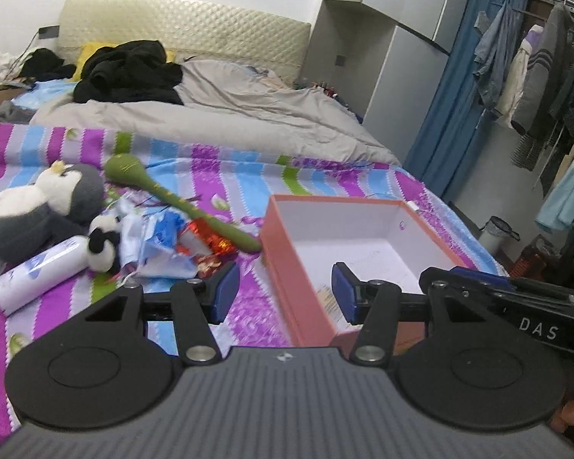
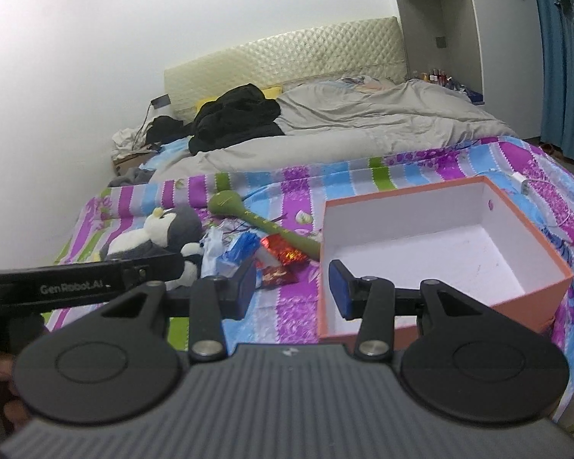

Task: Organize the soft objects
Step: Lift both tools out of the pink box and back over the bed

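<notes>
Both claws are seen with their jaws standing apart and nothing held between them: the left gripper (image 1: pixel 285 292) is carried above the near side of the bed, its blue pads (image 1: pixel 225 290) astride the left wall of the orange box (image 1: pixel 283 267), and the right gripper (image 2: pixel 292 287) is carried likewise over the box's near-left corner. The box, white inside and empty, is set on the striped sheet (image 1: pixel 248 176) toward the bed's near right side. The soft things to be sorted are heaped to its left, near the bed's left edge: a grey-and-white plush penguin (image 1: pixel 46 206), a small plush panda (image 1: pixel 103 243) lying against it, crumpled blue-and-white wrappers (image 1: pixel 160 244) and red foil packets (image 1: pixel 210 241). Mixed in are a white bottle (image 1: pixel 38 271) and a long green massage hammer (image 1: pixel 180 202), whose handle end lies against the box's far-left corner. Several risks can be judged from this. The panda is nested among wrappers, so litter may be pinched and carried along with it. The penguin is bulky, so only a fold of plush may be caught and the toy dropped short of the box. The light box may be shoved across the slack sheet if its wall is struck. The two grippers are carried close together, so a collision is possible.
</notes>
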`<state>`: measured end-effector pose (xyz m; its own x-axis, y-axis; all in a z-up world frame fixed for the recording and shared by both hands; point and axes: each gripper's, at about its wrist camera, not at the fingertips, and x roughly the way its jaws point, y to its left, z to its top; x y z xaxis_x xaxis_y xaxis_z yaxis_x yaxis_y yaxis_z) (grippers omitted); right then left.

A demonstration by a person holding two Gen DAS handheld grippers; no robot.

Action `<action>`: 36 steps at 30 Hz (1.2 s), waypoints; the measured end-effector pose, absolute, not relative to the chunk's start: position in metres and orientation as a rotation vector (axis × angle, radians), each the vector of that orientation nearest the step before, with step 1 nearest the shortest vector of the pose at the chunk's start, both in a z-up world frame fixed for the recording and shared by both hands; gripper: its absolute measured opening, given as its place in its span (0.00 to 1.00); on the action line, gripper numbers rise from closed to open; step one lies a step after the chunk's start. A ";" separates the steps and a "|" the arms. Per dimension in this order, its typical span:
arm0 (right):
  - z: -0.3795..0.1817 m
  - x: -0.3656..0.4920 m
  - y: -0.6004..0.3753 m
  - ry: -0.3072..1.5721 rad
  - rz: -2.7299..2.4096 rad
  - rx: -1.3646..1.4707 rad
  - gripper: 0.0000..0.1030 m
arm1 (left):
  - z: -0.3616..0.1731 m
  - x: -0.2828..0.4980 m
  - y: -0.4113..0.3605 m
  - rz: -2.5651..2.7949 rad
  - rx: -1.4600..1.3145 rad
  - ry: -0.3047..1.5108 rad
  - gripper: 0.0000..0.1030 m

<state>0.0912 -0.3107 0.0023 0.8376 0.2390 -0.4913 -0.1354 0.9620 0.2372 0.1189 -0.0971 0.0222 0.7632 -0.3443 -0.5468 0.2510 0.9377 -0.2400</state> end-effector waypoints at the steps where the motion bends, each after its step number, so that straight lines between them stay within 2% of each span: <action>1: 0.000 0.088 -0.307 0.548 0.207 0.198 0.44 | 0.020 0.115 -0.093 -0.320 -0.155 0.628 0.58; 26: -0.078 0.054 -0.249 0.659 0.305 0.202 0.44 | -0.049 0.065 -0.033 -0.184 -0.161 0.686 0.58; 36: -0.099 0.077 -0.240 0.684 0.326 0.195 0.44 | -0.079 0.090 -0.019 -0.146 -0.178 0.736 0.58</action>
<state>0.0774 -0.2402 -0.0990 0.7275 0.3569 -0.5859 -0.2300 0.9315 0.2818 0.0896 -0.0189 -0.0793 0.7320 -0.1944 -0.6530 0.0701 0.9748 -0.2117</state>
